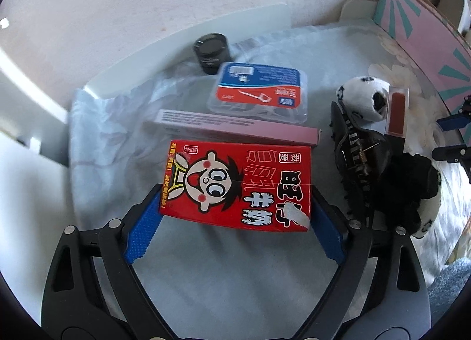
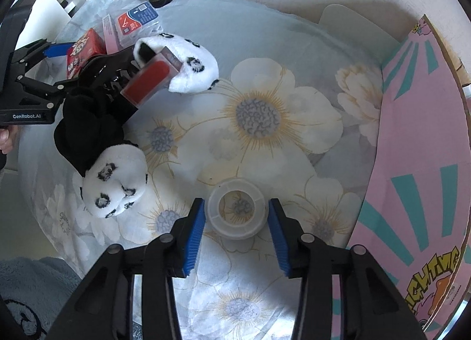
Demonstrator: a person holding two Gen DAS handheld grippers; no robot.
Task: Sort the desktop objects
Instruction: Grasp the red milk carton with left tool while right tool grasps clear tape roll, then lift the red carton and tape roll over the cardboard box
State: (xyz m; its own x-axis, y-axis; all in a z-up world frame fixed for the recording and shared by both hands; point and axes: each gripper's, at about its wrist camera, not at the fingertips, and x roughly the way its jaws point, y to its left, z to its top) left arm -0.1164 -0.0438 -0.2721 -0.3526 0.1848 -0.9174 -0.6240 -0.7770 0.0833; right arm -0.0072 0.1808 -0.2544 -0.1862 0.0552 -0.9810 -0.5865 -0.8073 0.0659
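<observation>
My left gripper (image 1: 235, 192) is shut on a red milk carton (image 1: 235, 184), with one blue pad against each of its sides. The carton also shows in the right wrist view (image 2: 84, 51), next to the left gripper (image 2: 56, 48). My right gripper (image 2: 235, 213) is open, its pads on either side of a clear round plastic tape roll (image 2: 235, 212) that lies flat on the floral cloth (image 2: 294, 139); a small gap shows on each side.
Behind the carton lie a pink flat box (image 1: 235, 128), a clear floss-pick box (image 1: 259, 92) and a black jar (image 1: 210, 51). To the right are a black hair claw (image 1: 356, 151), panda socks (image 2: 114, 181), a red case (image 2: 147, 81) and a pink cardboard box (image 2: 418, 163).
</observation>
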